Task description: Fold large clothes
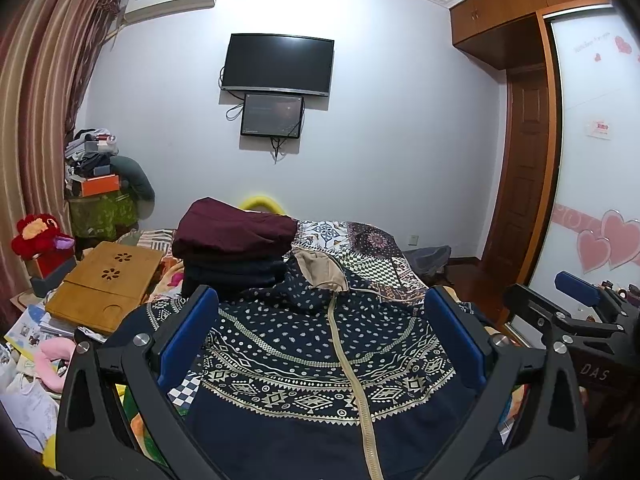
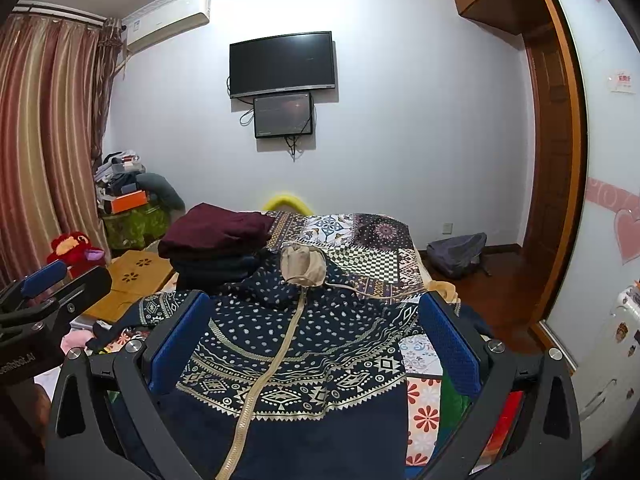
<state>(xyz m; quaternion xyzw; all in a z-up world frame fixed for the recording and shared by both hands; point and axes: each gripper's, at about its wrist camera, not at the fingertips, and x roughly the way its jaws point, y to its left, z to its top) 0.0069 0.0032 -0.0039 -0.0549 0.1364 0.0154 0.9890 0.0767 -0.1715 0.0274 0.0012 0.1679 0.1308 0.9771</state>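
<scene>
A navy zip hoodie (image 1: 304, 344) with cream dots and geometric bands lies spread flat on the bed, its beige-lined hood (image 1: 320, 270) toward the far end. It also shows in the right wrist view (image 2: 300, 344). My left gripper (image 1: 320, 312) is open and empty, hovering over the hoodie's chest. My right gripper (image 2: 316, 316) is open and empty, hovering over the same area, a little to the right. The right gripper shows at the right edge of the left wrist view (image 1: 576, 300); the left gripper shows at the left edge of the right wrist view (image 2: 44, 280).
A stack of folded dark clothes (image 1: 236, 248) topped by a maroon one sits beyond the hoodie at left. The patchwork bedspread (image 1: 372, 252) covers the bed. A wooden lap tray (image 1: 104, 280) and clutter lie left. A grey bag (image 2: 456, 254) sits on the floor right.
</scene>
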